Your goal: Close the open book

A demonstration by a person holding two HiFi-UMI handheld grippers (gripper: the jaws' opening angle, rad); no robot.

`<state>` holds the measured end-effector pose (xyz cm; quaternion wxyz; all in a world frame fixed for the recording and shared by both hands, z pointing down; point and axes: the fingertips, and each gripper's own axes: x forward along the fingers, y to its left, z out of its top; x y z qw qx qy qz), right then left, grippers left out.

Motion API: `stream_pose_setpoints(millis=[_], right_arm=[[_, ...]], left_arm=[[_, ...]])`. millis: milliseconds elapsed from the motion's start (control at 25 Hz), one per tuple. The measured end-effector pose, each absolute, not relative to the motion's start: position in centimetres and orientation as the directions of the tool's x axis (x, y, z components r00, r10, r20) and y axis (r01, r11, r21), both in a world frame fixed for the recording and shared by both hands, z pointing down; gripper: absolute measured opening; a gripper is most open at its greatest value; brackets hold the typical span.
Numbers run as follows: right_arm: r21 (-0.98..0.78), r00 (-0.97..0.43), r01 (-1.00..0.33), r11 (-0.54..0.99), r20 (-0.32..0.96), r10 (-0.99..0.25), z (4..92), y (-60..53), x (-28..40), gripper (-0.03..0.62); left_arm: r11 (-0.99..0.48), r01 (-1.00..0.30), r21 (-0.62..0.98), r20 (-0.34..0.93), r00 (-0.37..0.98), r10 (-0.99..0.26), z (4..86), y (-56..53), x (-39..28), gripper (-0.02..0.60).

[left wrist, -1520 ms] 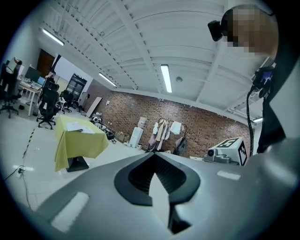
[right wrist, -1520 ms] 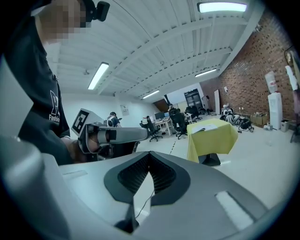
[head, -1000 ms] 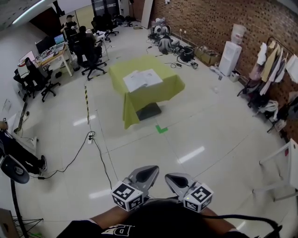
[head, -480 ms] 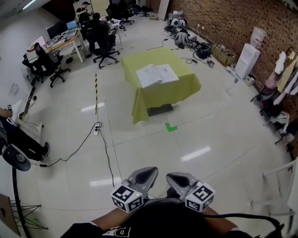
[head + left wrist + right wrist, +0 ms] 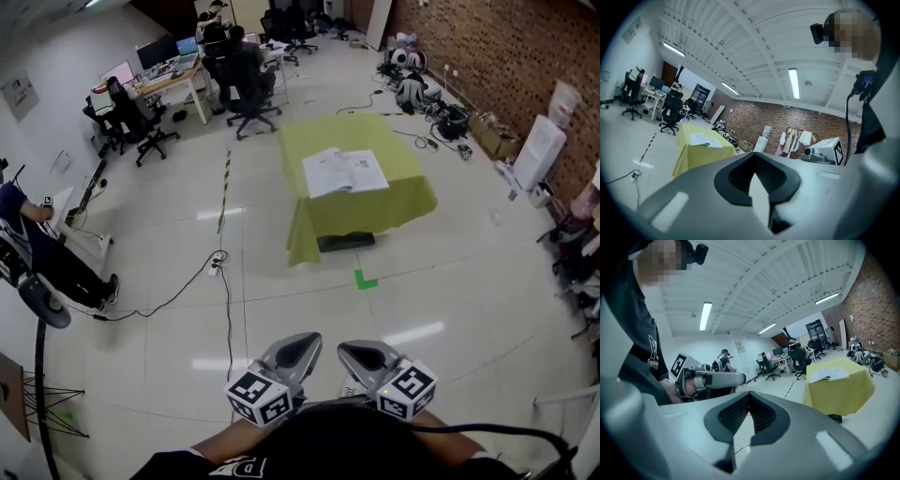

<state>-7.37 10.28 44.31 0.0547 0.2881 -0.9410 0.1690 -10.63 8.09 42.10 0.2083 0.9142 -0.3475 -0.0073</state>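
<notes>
The open book point(image 5: 345, 172) lies flat, white pages up, on a table under a yellow-green cloth point(image 5: 398, 202) far ahead across the floor. Both grippers are held close to the person's body at the bottom of the head view, well away from the table. My left gripper point(image 5: 295, 349) is shut with nothing between its jaws. So is my right gripper point(image 5: 366, 354). In the left gripper view the book point(image 5: 705, 139) shows small beyond the closed jaw tips point(image 5: 753, 155). The right gripper view shows the book point(image 5: 828, 374) on the table point(image 5: 839, 392), to the right of that gripper point(image 5: 749, 393).
A green tape mark point(image 5: 365, 279) lies on the floor before the table. A cable and power strip point(image 5: 217, 265) cross the tiles at left. Desks with office chairs point(image 5: 239, 80) and seated people stand at the back. The brick wall and a water dispenser point(image 5: 542, 145) are at right.
The table and book have slid right and lower in the head view and look slightly nearer. Both grippers keep the same place by the body, still shut.
</notes>
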Motion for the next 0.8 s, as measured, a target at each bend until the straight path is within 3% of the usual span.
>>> stream_pose_setpoints(millis=[280, 800], right_arm=[[-0.279, -0.860, -0.510, 0.814, 0.194, -0.472, 44.6, 8.0, -2.8, 0.006], [-0.324, -0.810, -0.584, 0.745, 0.162, -0.564, 44.4, 5.1, 5.4, 0.006]], left_arm=[[-0.643, -0.674, 0.365, 0.135, 0.721, -0.679, 42.5, 5.5, -5.8, 0.008], [-0.704, -0.625, 0.336, 0.180, 0.777, -0.603, 42.3, 2.5, 2.2, 0.008]])
